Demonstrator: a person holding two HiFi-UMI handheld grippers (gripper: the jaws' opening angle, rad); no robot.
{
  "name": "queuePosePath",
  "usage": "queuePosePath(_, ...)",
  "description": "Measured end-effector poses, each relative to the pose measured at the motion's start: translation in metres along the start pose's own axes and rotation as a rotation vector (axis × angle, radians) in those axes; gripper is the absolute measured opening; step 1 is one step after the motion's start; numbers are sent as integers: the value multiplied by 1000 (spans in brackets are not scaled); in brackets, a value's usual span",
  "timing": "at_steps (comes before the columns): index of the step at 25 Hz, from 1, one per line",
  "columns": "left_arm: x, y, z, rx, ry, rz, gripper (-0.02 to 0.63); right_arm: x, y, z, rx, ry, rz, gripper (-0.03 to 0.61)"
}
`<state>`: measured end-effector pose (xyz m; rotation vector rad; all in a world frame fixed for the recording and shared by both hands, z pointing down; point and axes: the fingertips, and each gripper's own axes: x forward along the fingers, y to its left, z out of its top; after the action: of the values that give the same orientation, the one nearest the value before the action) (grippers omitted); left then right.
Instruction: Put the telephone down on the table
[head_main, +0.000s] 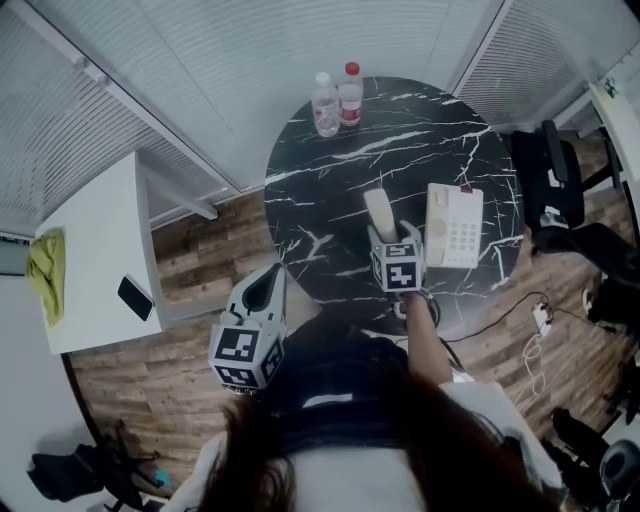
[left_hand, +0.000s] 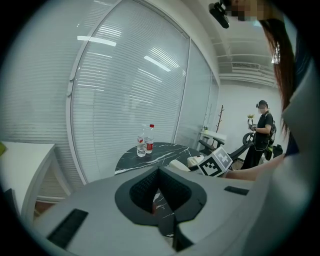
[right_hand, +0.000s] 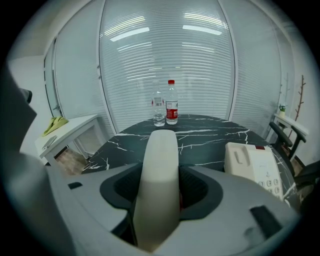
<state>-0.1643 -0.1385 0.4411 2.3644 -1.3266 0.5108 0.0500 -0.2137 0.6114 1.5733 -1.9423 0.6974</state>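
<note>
The right gripper (head_main: 386, 236), on a forearm (head_main: 425, 335) stretched toward 12 o'clock, clamps the telephone handset (head_main: 379, 208). The left gripper (head_main: 268, 284), at its 8 o'clock, has its jaws together and empty.

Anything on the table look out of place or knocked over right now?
Only the handset: it is off the phone base, clamped in the right gripper over the table. Both bottles stand upright; nothing spilled.

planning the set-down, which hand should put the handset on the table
Right. The right gripper grips the handset over the table; the left gripper is empty, off the table's edge.
</note>
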Motion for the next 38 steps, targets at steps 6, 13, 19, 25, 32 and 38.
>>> queuePosePath(6, -6, 6, -2, -11, -4, 21, 0, 5, 11, 0, -15, 4, 24, 227)
queuePosePath(13, -11, 11, -6, -24, -5, 45, 0, 9, 23, 0, -35, 14, 49, 227)
queuePosePath(19, -17, 16, -10, -41, -5, 68, 0, 12, 34, -1, -57, 22, 75, 227)
queuePosePath(25, -23, 19, -16, -54, -4, 90, 0, 15, 43, -3, -74, 31, 94, 227)
queuePosePath(32, -29, 24, -19, -65, -5, 112, 0, 19, 59, -6, -92, 47, 127, 227)
queuePosePath(38, -32, 26, -20, -60, -7, 128, 0, 23, 70, -9, -103, 53, 153, 227)
